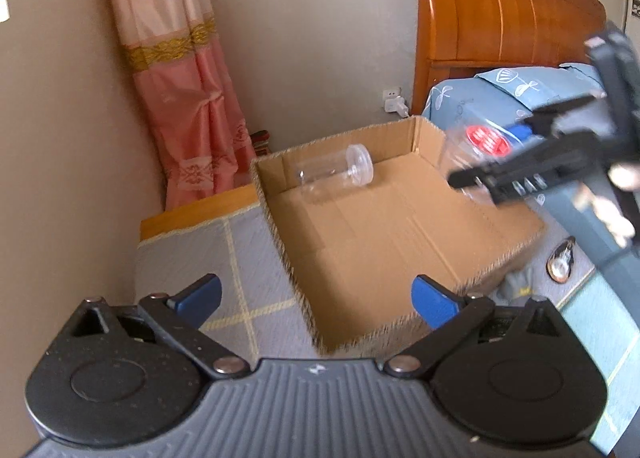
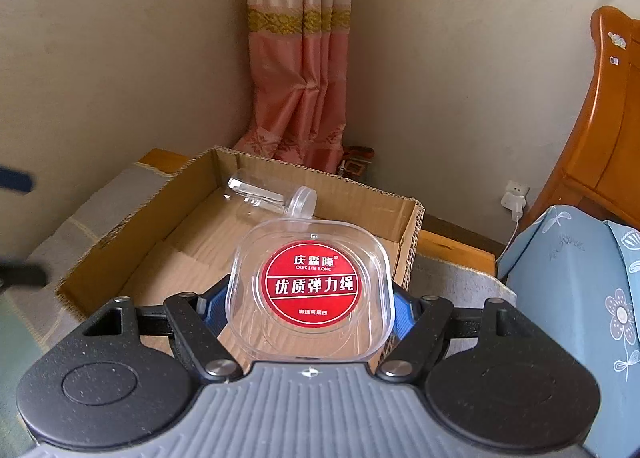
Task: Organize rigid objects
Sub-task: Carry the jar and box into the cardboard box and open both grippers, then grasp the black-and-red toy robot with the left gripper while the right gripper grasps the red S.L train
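Note:
An open cardboard box (image 1: 400,242) sits on a grey checked cloth; it also shows in the right wrist view (image 2: 132,246). A clear plastic jar (image 1: 336,170) lies on its side at the box's far wall, also in the right wrist view (image 2: 272,198). My right gripper (image 2: 310,302) is shut on a clear square plastic case with a round red label (image 2: 311,286) and holds it above the box's right side; it shows blurred in the left wrist view (image 1: 480,142). My left gripper (image 1: 316,298) is open and empty over the box's near edge.
A pink curtain (image 1: 180,98) hangs in the corner. A wooden headboard (image 1: 500,10) and blue bedding (image 2: 580,290) stand to the right. A wall socket with a plug (image 1: 394,102) is behind the box. A metal spoon (image 1: 560,262) lies on the cloth at right.

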`<state>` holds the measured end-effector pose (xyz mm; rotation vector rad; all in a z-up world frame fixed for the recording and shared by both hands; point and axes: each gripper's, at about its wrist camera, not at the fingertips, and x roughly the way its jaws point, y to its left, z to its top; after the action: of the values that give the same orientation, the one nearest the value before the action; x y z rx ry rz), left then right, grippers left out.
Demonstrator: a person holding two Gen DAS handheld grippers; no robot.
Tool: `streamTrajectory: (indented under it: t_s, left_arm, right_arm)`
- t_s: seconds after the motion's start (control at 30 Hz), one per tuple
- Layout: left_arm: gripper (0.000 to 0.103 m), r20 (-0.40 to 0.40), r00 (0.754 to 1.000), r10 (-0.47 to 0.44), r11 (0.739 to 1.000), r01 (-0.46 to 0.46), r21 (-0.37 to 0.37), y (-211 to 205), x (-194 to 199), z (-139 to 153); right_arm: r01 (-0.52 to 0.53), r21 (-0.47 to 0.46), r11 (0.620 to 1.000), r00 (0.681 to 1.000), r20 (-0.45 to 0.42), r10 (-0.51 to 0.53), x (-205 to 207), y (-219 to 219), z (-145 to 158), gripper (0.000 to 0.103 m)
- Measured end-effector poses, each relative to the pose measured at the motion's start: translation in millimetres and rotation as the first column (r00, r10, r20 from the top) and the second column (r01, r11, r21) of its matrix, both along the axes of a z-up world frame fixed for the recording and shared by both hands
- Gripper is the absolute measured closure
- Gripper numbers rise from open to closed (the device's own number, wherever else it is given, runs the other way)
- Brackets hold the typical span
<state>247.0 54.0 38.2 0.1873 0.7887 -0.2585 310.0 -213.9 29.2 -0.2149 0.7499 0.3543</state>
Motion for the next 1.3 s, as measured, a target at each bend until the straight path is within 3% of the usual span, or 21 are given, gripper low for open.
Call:
streamTrajectory:
  t_s: [0.03,0.17,0.6,0.77,1.0,1.17,1.3]
  left_arm:
    - [0.002,0.000,1.000,0.001,1.000,-0.001,-0.003,1.6,-4.5,-2.4]
    - [0.002,-0.020,1.000,0.003,1.000,-0.003,-0.028,6.0,-20.6,-11.7]
    - [0.002,-0.001,1.000,0.007,0.998,-0.007,-0.061,6.0,-55.8,-20.5]
    - [0.002,0.028,1.000,0.002,0.998,0.000,-0.055,3.4,-75.9,-26.1]
    - [0.001,0.010,1.000,-0.004,0.998,0.004,-0.056,6.5,-100.4,-46.9]
    - [0.001,-0.025,1.000,0.012,0.995,-0.015,-0.099,19.3,-114.0,-62.2]
    - [0.001,-0.035,0.999,0.009,0.997,-0.011,-0.076,26.2,-121.9,-74.6]
  right_arm:
    - [0.007,-0.007,1.000,1.000,0.007,-0.007,4.0,2.1,-1.9,0.023]
    - [0.038,0.006,0.999,0.999,0.010,-0.038,7.9,2.0,-6.2,0.002]
    - [0.012,0.074,0.997,0.998,0.057,-0.016,-55.0,-15.2,23.0,0.000]
    - [-0.005,0.083,0.997,0.997,0.075,-0.001,-89.5,-19.8,21.5,0.000]
    - [0.023,0.104,0.994,0.998,0.052,-0.029,-142.1,-26.6,-11.2,0.000]
    - [0.054,0.094,0.994,0.998,0.006,-0.055,-177.0,-22.0,-47.3,0.000]
    - [0.084,0.091,0.992,0.995,-0.055,-0.079,-193.5,-13.7,-77.0,0.000]
